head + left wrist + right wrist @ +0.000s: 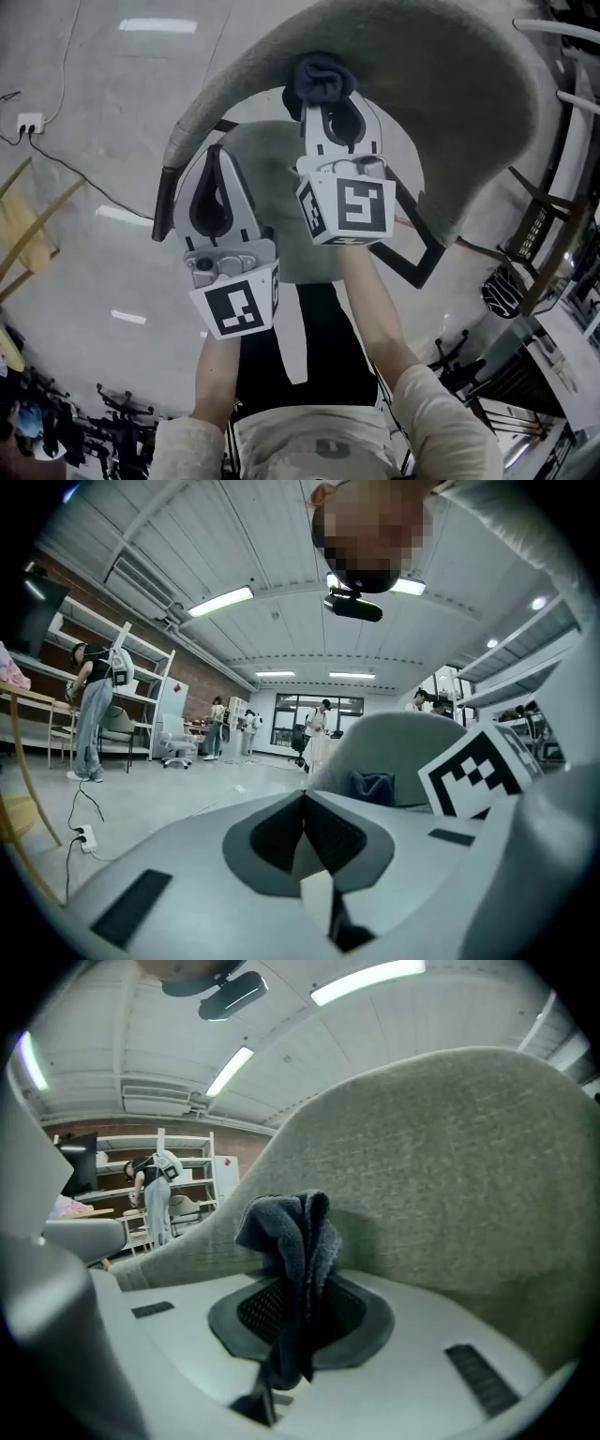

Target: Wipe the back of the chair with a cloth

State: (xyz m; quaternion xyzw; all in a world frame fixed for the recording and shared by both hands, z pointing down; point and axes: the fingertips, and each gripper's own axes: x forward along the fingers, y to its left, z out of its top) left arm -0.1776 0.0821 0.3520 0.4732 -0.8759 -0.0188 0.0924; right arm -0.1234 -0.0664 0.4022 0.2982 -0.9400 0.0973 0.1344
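Note:
The chair back (441, 103) is a curved grey-green upholstered shell filling the upper right of the head view, and it looms right in front of the right gripper view as the chair back (450, 1166). My right gripper (330, 101) is shut on a dark blue cloth (320, 80), bunched against the inner face of the shell. The cloth (295, 1251) hangs pinched between the jaws. My left gripper (217, 180) is shut on nothing, held left of the right one and just short of the shell's left edge. In the left gripper view the chair back (398, 752) and the cloth (372, 787) show ahead.
The chair's black frame (427, 262) and a black armrest (165, 202) sit below the shell. A cable runs from a floor socket (29, 122) at left. Shelving (112, 696), white chairs (173, 742) and several people stand far off. Clutter and racks (553, 234) line the right side.

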